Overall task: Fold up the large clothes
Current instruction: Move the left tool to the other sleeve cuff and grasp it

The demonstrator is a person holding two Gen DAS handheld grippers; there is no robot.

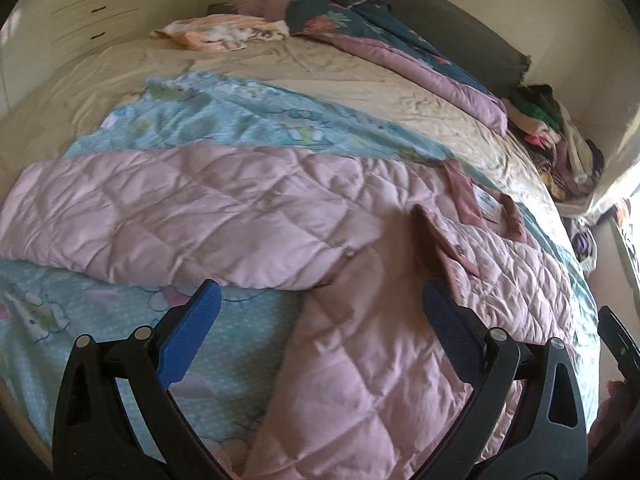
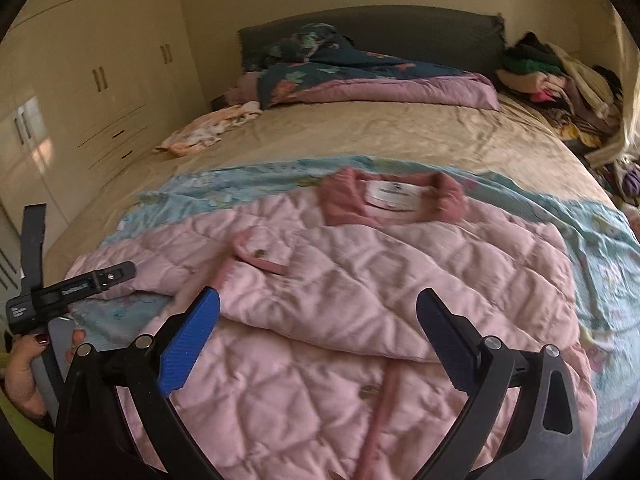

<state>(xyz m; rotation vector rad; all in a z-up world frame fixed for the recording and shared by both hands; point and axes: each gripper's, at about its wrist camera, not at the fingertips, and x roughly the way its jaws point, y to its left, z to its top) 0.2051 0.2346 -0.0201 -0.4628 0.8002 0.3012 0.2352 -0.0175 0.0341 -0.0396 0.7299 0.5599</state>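
A cream wardrobe [image 2: 76,92] with drawers stands at the far left, beside the bed [image 2: 360,132], whose beige sheet is rumpled. Near that edge of the mattress lies a small peach-and-white cloth [image 2: 208,130]. In the right wrist view the person's left hand [image 2: 28,364] (dark nail polish) shows at the lower left, wrapped round the handle of the other tool.

The left gripper [image 1: 320,308] hangs above the bed with its jaws spread wide and nothing between them; below it is the spot where the light blue patterned sheet [image 1: 224,120] meets the pink quilted jacket [image 1: 168,208]. The jacket lies flat on that blue sheet in the near half of the bed, front up. One sleeve [image 1: 120,208] stretches straight out to the left, and the other appears to be folded across the chest, though blur makes that uncertain. Its darker pink collar [image 2: 392,198] points toward the headboard, with a white label [image 2: 394,196] inside it, and a small metal snap [image 2: 366,392] shows on the placket lower down.

The right gripper [image 2: 318,304] hovers over the jacket's middle, jaws likewise parted and empty, touching no cloth.

Further back, a dark floral comforter [image 2: 360,76] with a mauve underside is bunched against the grey headboard [image 2: 380,30]. At the far right, a heap of mixed clothes [image 2: 560,84] is piled beside the bed.
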